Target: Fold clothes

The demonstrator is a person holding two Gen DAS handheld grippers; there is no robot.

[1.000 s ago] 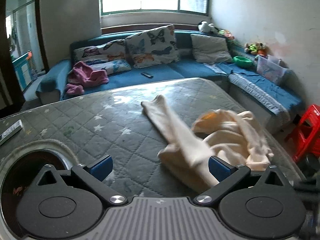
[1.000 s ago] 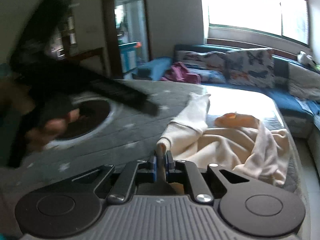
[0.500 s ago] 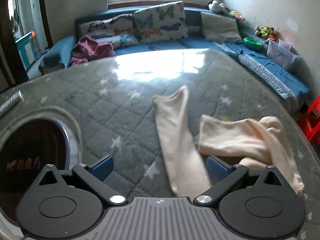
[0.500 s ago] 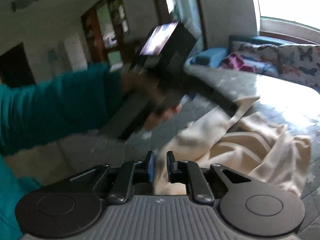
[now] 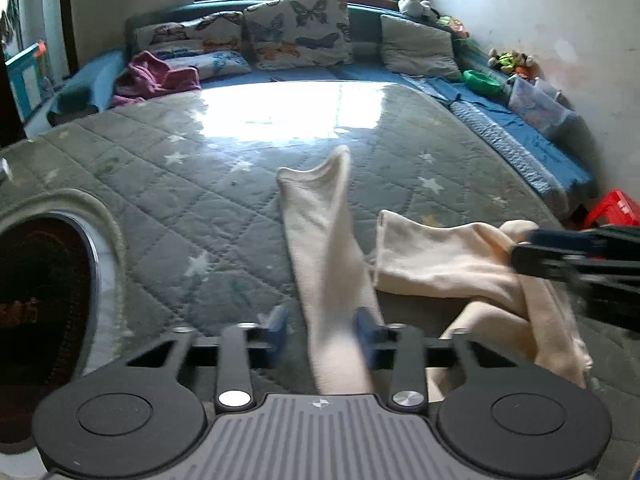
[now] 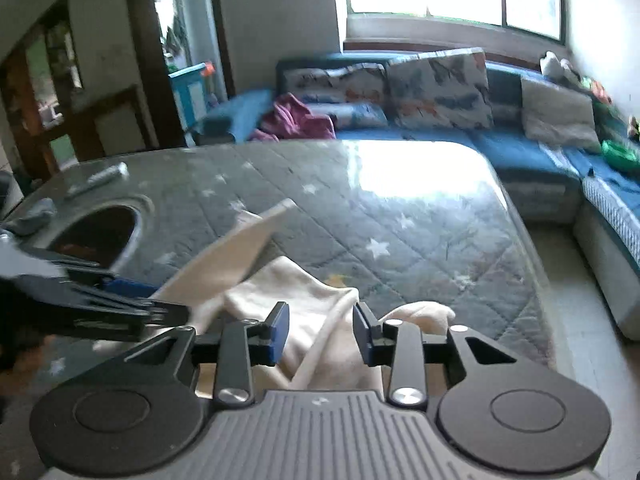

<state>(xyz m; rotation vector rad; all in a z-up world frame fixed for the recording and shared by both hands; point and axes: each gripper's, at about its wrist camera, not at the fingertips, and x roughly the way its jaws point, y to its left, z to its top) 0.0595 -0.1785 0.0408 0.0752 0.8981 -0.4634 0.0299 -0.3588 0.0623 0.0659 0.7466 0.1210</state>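
A cream garment point(image 5: 440, 256) lies crumpled on the grey quilted mattress point(image 5: 200, 184), one long sleeve point(image 5: 320, 220) stretched toward the far side. My left gripper point(image 5: 321, 332) straddles the near end of that sleeve; its jaws are half closed, with a gap still showing beside the left pad point(image 5: 277, 328). My right gripper point(image 6: 322, 330) is open over the bunched body of the garment point(image 6: 296, 292), with a fold rising between its pads. In the left wrist view the right gripper point(image 5: 520, 252) comes in from the right edge, its tip at the cloth. The left gripper point(image 6: 160, 308) shows blurred at left.
A round dark opening point(image 5: 40, 280) is cut into the mattress at the left. A blue corner sofa point(image 5: 520, 136) with butterfly cushions point(image 5: 296, 32) and a pink cloth point(image 5: 156, 76) wraps the far and right sides. A red stool point(image 5: 616, 208) stands at right. A remote point(image 6: 100, 180) lies far left.
My left gripper has come down over the sleeve and its jaws have narrowed from wide open. My right gripper, shut on the cloth a second ago, has opened. The garment has been spread flatter.
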